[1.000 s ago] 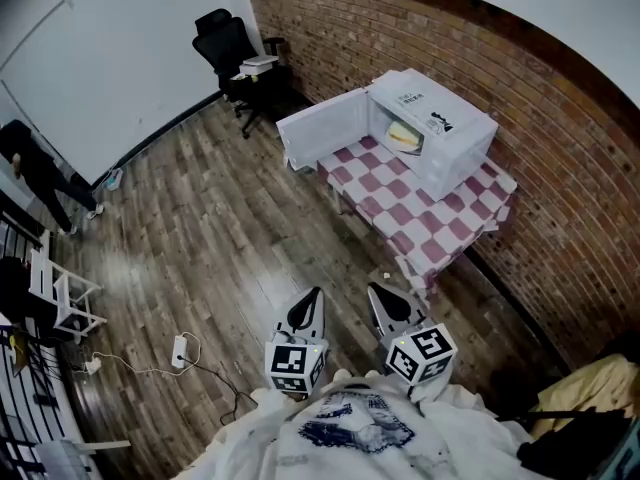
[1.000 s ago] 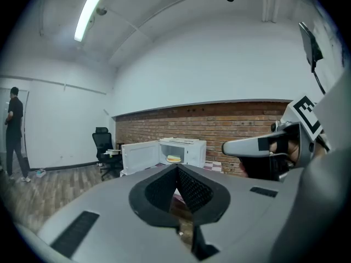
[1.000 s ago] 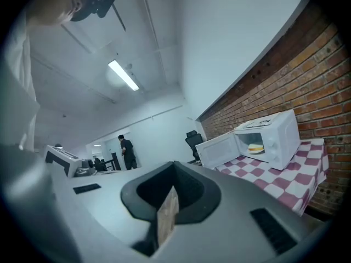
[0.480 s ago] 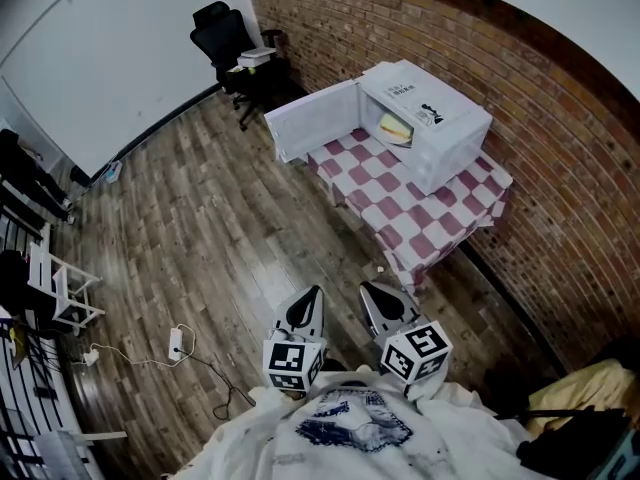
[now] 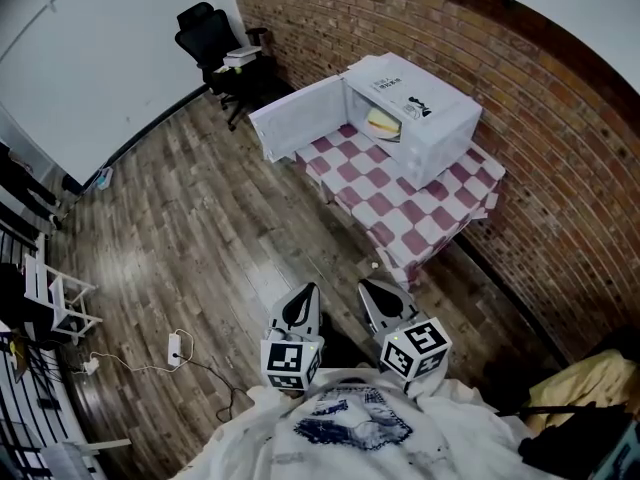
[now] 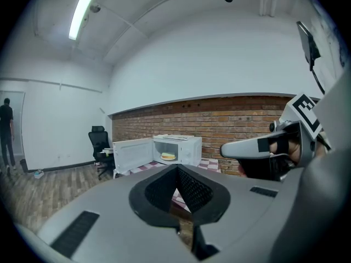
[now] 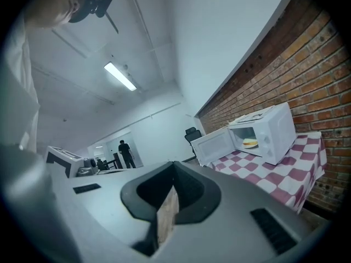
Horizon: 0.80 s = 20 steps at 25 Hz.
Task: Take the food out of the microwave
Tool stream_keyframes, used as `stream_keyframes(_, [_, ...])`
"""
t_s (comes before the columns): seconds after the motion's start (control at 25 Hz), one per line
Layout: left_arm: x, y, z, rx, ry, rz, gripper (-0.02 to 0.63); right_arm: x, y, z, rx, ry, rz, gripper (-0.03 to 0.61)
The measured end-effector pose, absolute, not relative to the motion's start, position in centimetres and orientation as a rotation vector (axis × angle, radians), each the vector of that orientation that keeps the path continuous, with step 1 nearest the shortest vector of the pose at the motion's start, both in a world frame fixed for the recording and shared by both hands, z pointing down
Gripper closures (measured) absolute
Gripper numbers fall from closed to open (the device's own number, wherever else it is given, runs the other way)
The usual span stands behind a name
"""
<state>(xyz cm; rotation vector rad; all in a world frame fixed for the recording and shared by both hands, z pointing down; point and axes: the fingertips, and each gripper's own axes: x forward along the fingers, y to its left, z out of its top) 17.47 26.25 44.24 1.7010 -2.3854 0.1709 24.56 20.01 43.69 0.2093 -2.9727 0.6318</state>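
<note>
Left claw [image 6: 176, 169] clenched, jaws together, nothing between them. Right claw [image 7: 174, 164] likewise clenched and empty. I hold both side by side close to my chest, above the wooden floor [image 5: 200, 218], tips pointing toward the surface [image 5: 400, 218] with its red-and-white checked cloth. Both claws are well apart from that surface. White microwave [image 5: 425, 118] stands at the surface's far end, beside the brick wall [image 5: 540, 148]; its door [image 5: 295, 118] is swung wide open. Food [image 5: 383, 122], pale yellow, sits inside the microwave cavity. Black office chair [image 5: 205, 38] stands beyond, near the white wall.
</note>
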Motion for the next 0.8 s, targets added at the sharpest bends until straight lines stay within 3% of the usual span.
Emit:
stream_keyframes(0.28, [12.8,24.6,44.3,1.715,-2.412,0.153,0.606,20.7,18.1,44.2,0.250,-2.960,0.604,0.565])
stream_keyframes(0.8, [-1.3,22.8,45.1,1.692,-2.392,0.126,0.606,7.1,16.4,45.0,0.257,-2.915,0.581,0.565])
